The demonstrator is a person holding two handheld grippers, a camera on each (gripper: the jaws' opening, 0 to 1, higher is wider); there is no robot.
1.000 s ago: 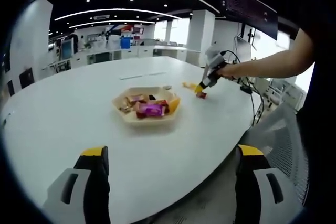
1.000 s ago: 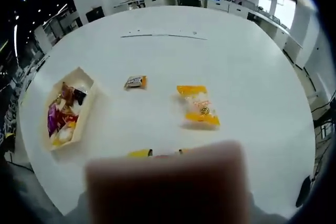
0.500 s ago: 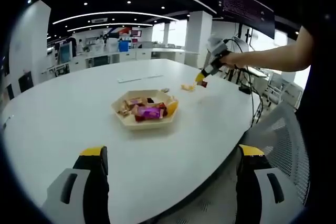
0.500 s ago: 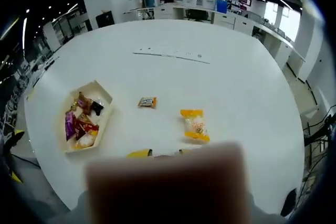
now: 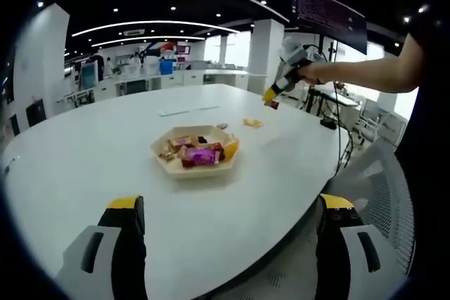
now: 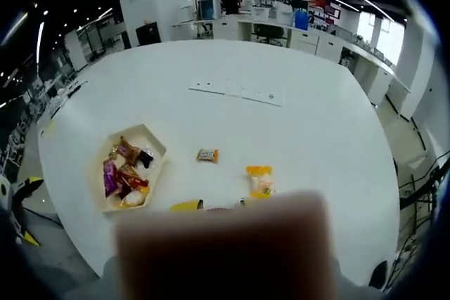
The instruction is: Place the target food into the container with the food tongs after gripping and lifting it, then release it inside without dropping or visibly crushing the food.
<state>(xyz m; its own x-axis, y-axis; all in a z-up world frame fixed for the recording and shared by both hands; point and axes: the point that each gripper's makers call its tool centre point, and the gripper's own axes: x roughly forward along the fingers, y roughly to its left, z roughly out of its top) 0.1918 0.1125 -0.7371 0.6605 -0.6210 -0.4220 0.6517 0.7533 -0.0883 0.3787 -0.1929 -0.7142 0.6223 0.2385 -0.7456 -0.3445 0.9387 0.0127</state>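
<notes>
A beige hexagonal tray with several wrapped snacks sits mid-table. My left gripper hovers before the near table edge, open wide and holding nothing. To the right, a person's hand holds my right gripper high above the table, shut on a small red snack packet. In the right gripper view the tray lies far below at left. A blurred pinkish block hides most of my right gripper; its yellow tips sit close together around something reddish.
A yellow packet and a small packet lie on the white oval table right of the tray; the yellow packet also appears beyond the tray. A mesh chair stands at right. Desks and pillars ring the room.
The right gripper has risen higher above the table with the red packet, so the table and tray look smaller in its view. The left gripper stays open and nearly still.
</notes>
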